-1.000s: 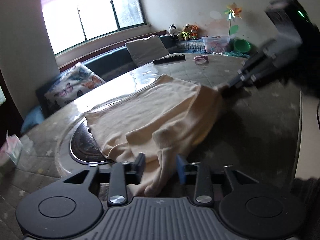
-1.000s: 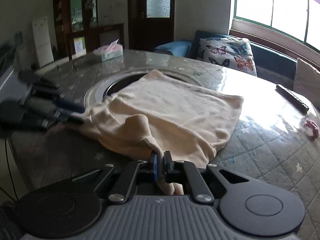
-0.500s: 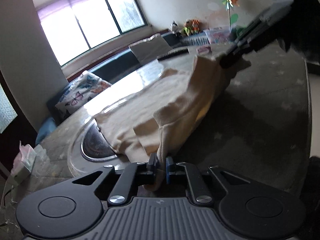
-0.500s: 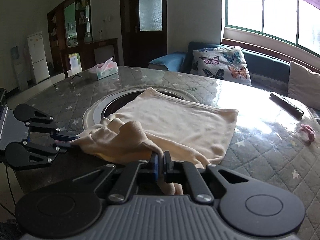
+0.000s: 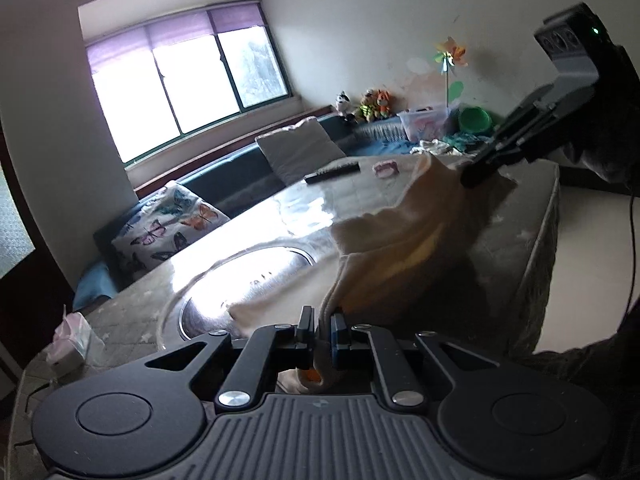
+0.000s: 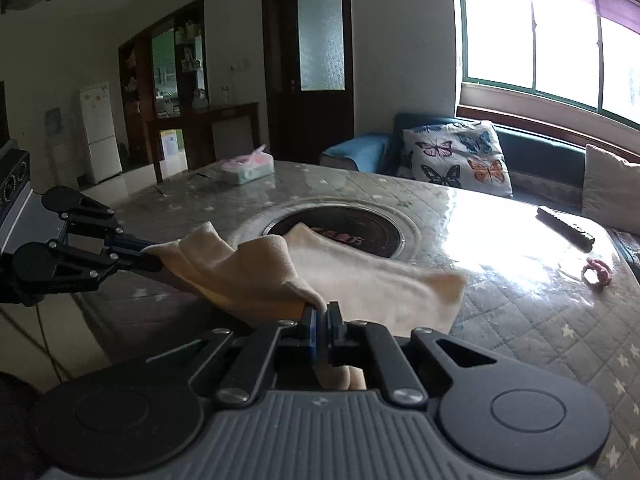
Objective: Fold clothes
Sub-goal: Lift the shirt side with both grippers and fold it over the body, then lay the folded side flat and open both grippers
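Observation:
A cream garment (image 6: 360, 280) lies partly on the round table (image 6: 520, 312), its near edge lifted off the surface. My left gripper (image 5: 322, 328) is shut on one corner of the garment (image 5: 384, 264). In the right wrist view that same left gripper (image 6: 154, 256) comes in from the left, pinching the cloth. My right gripper (image 6: 321, 318) is shut on the other near corner. It shows at the upper right of the left wrist view as the right gripper (image 5: 470, 178), holding the cloth up. The fabric sags between the two grips.
A dark round hotplate (image 6: 344, 232) is set in the table's middle, half under the cloth. A remote (image 6: 564, 232) and a pink hair tie (image 6: 598, 274) lie at the far right. A tissue pack (image 6: 248, 168) sits at the far edge. A bench with cushions (image 6: 456, 156) runs under the window.
My left gripper has shut on the garment's corner. Both grippers have risen and pulled back, lifting the near edge and dragging the cloth off most of the hotplate.

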Action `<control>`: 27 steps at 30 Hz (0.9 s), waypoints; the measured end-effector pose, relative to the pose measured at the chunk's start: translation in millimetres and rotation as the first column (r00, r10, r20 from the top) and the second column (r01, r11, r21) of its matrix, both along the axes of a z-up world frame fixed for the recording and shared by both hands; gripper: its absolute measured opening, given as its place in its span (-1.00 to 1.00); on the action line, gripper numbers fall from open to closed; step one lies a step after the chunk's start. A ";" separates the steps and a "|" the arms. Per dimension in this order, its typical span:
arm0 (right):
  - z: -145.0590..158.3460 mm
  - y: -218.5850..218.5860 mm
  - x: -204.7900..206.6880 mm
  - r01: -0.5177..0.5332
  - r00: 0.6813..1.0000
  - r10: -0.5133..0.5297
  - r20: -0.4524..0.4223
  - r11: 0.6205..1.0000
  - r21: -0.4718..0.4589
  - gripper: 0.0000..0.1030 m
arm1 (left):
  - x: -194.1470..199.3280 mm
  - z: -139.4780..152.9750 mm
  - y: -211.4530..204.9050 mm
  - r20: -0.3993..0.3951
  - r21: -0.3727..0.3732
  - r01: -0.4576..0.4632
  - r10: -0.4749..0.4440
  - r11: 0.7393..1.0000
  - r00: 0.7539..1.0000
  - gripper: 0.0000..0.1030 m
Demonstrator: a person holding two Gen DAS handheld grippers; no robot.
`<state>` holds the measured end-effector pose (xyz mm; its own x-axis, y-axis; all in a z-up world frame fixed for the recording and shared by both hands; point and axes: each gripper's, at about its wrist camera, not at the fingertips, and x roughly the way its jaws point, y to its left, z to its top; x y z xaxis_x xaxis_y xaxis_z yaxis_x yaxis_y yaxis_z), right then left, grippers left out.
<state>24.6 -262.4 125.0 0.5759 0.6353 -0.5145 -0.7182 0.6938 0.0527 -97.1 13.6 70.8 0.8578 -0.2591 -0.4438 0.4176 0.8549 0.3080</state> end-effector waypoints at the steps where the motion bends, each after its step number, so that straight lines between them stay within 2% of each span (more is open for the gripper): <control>1: 1.1 -0.2 -1.5 0.003 1.000 -0.003 0.000 1.000 0.001 -0.92 | 4.2 1.3 0.0 0.003 -0.005 -0.004 0.005 1.000 1.000 -0.84; 4: 1.6 1.7 8.7 0.021 1.000 -0.021 0.001 1.000 0.001 -0.93 | 26.8 1.6 -0.7 0.015 -0.016 -0.027 0.027 1.000 1.000 -0.84; 8: 0.5 8.0 47.9 0.060 0.998 -0.060 -0.016 0.998 0.001 -0.93 | 71.1 1.2 0.2 0.008 -0.035 -0.054 0.054 0.998 0.999 -0.84; 13: -14.9 22.1 113.5 0.128 0.989 -0.128 -0.077 0.992 -0.011 -0.93 | 142.2 -15.6 0.7 -0.078 -0.040 -0.096 0.093 0.995 0.993 -0.84; 17: -46.5 34.9 155.6 0.201 0.969 -0.203 -0.143 0.979 -0.032 -0.92 | 190.2 -49.6 2.1 -0.176 -0.033 -0.169 0.160 0.985 0.971 -0.83; 19: -67.4 38.7 171.5 0.235 0.953 -0.241 -0.181 0.970 -0.057 -0.85 | 203.2 -63.7 1.7 -0.220 -0.023 -0.188 0.178 0.982 0.959 -0.77; 21: -84.9 40.2 183.4 0.256 0.939 -0.269 -0.215 0.963 -0.089 -0.81 | 206.9 -69.5 3.7 -0.230 -0.014 -0.196 0.188 0.980 0.955 -0.69; 22: -89.4 40.0 186.1 0.262 0.935 -0.278 -0.219 0.960 -0.100 -0.67 | 207.3 -69.3 5.0 -0.227 -0.015 -0.202 0.193 0.979 0.955 -0.63; 24: -90.3 36.6 187.9 0.271 0.932 -0.289 -0.219 0.957 -0.108 -0.58 | 207.0 -66.5 7.4 -0.221 -0.018 -0.205 0.196 0.979 0.955 -0.62; 27: -80.2 31.9 184.0 0.280 0.936 -0.297 -0.189 0.954 -0.108 -0.58 | 213.1 -61.3 11.7 -0.213 -0.010 -0.220 0.213 0.975 0.954 -0.45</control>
